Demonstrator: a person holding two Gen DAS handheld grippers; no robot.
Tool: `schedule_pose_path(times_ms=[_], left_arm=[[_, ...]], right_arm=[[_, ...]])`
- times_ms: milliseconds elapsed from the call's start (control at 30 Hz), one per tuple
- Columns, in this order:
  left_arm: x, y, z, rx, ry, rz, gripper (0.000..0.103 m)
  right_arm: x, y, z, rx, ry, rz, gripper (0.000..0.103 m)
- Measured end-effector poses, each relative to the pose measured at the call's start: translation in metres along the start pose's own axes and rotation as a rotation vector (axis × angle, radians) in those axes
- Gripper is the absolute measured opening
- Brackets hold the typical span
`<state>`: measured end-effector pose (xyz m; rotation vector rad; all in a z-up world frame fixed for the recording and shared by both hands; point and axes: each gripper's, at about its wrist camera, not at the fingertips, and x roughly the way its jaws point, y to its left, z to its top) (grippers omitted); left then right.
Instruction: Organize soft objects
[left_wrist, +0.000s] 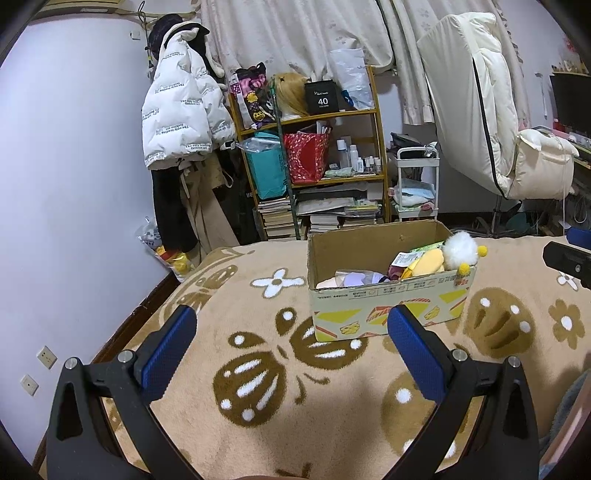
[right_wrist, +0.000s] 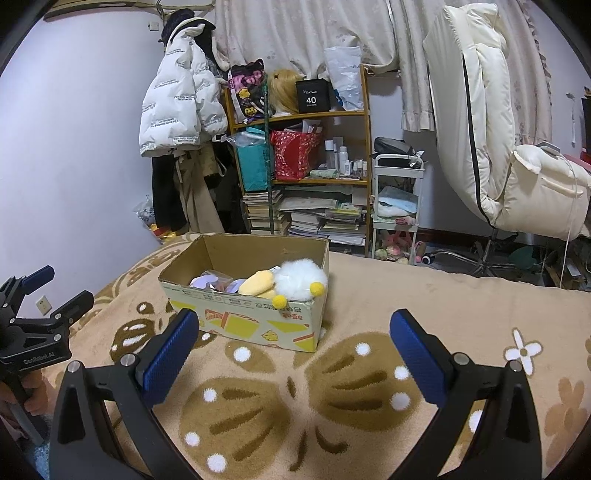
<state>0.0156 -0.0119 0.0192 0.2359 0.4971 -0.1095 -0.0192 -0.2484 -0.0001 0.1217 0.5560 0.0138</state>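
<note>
Fluffy white plush (right_wrist: 301, 278) fills a corrugated cardboard box (right_wrist: 258, 325) on nubby blanket (right_wrist: 369, 424).

Black tongs (right_wrist: 293, 341), blue ribbed pads (right_wrist: 171, 354), silver screws, "GenRobot.AI" marking.

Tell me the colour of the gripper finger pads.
Blue, textured pads on black arms; clearest in the right wrist view.

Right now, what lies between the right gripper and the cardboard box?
Only bare butterfly-patterned blanket separates the right gripper from the cardboard box, seen in the right wrist view.
</note>
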Motion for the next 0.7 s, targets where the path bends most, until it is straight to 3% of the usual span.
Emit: schedule_pose_path(times_ms=[700], left_arm=[[0.000,0.000,-0.001,-0.020,0.005,-0.007,0.102]], right_arm=[[-0.001,-0.011,0.001,0.016,-0.001,-0.016,0.103]])
